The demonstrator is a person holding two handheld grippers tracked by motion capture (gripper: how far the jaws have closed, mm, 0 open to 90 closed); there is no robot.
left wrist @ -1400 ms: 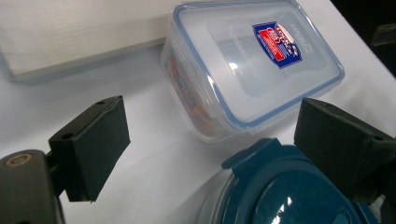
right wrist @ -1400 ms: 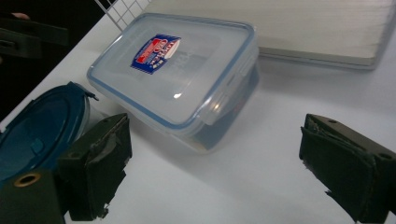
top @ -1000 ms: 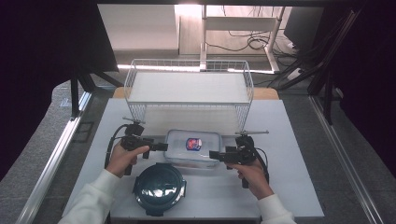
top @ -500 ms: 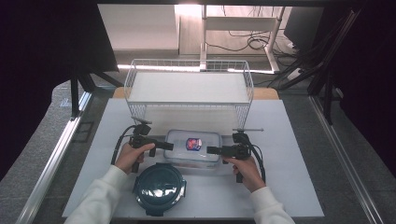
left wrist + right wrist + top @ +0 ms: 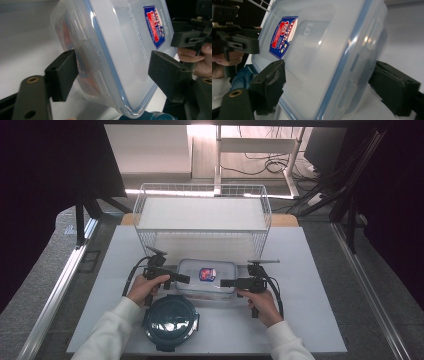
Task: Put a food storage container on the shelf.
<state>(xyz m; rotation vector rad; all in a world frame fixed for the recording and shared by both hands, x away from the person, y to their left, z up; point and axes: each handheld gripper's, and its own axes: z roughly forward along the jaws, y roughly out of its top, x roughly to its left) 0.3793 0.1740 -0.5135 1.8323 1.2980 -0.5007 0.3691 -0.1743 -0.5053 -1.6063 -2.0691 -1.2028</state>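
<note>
Status: clear rectangular plastic food container with blue-seal snap lid and red-blue label sits on the white tabletop, directly between the two claws, just in front of the white wire basket.

Left gripper comes in at the container's left end. Jaws have just been closing, with the container's end between them. In the left gripper view the container sits in the gap: one pad is on or right at the side wall by the latch, the other stands just off the lid top with a sliver of daylight. Not clamped yet, so call it fairly wide and straddling the box.

Right gripper mirrors it at the right end. Its jaws have also just been closing, container end between them. In the right gripper view the container fills the gap: near pad looks up against the lid edge, far pad close to the side wall; contact there I can't confirm. No firm grip visible.

Round dark teal lid with clear centre lies just behind the left gripper's hand, apart from the container.
</note>
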